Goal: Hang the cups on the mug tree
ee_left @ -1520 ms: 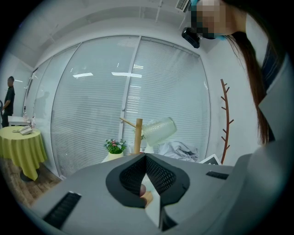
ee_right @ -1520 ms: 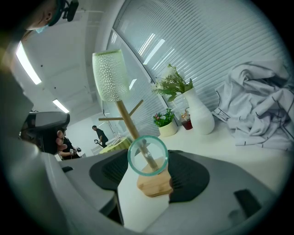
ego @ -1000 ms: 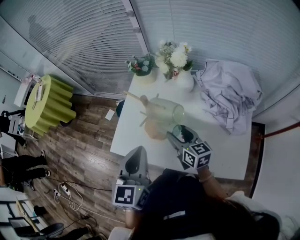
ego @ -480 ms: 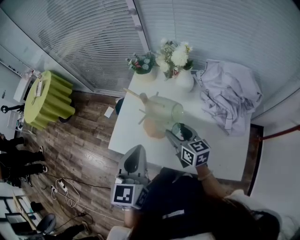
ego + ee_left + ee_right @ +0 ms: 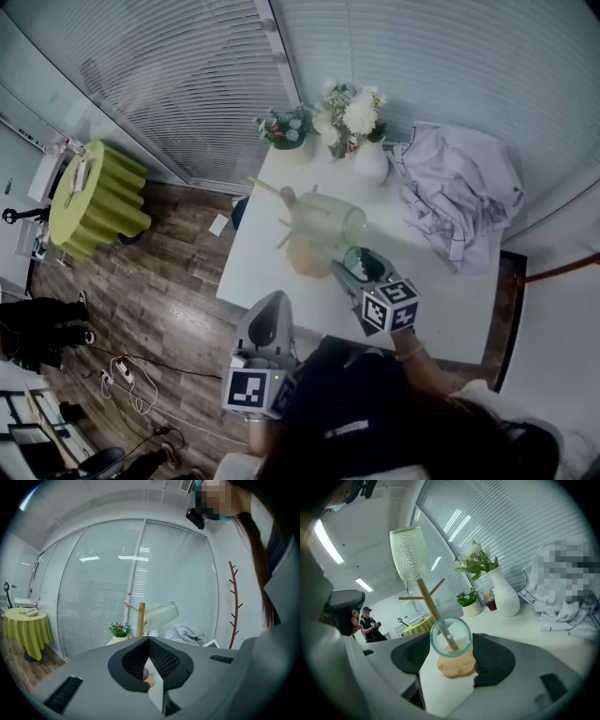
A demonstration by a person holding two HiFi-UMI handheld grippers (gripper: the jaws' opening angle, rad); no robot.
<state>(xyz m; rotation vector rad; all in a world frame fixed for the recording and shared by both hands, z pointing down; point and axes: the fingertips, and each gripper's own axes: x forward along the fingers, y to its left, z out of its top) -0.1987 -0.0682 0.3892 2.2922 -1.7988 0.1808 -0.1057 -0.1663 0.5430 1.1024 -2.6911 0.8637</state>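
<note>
Honestly, very little had changed. Your right gripper (image 5: 361, 272) sat where it had been half a second before, its jaws closed on either side of the clear cup (image 5: 451, 637), which it held off the tabletop (image 5: 267, 272) with its round end facing the mug tree (image 5: 425, 595). Against the view from a second earlier, gripper and cup had crept only slightly toward the tree, and some of that shift may have been your head moving rather than your arm.

Just beyond the held cup stood the tree's wooden base, seen partly through the glass. Higher up, a dimpled cup (image 5: 408, 552) already hung mouth-down over the top peg. Bare pegs stuck out lower on the trunk, one level and one slanting upward. I'd say that meant one cup was done, and the second was lined up low near the base, not yet raised to a peg.

Your left gripper (image 5: 149, 645) had not moved either. Its jaws were pressed together on nothing, and it was held back near your body, past the tabletop's near edge.

Farther off, the white vase of flowers (image 5: 368, 159), the small potted plant (image 5: 286, 131) and the crumpled cloth (image 5: 464, 192) lay undisturbed, well clear of the tree.
</note>
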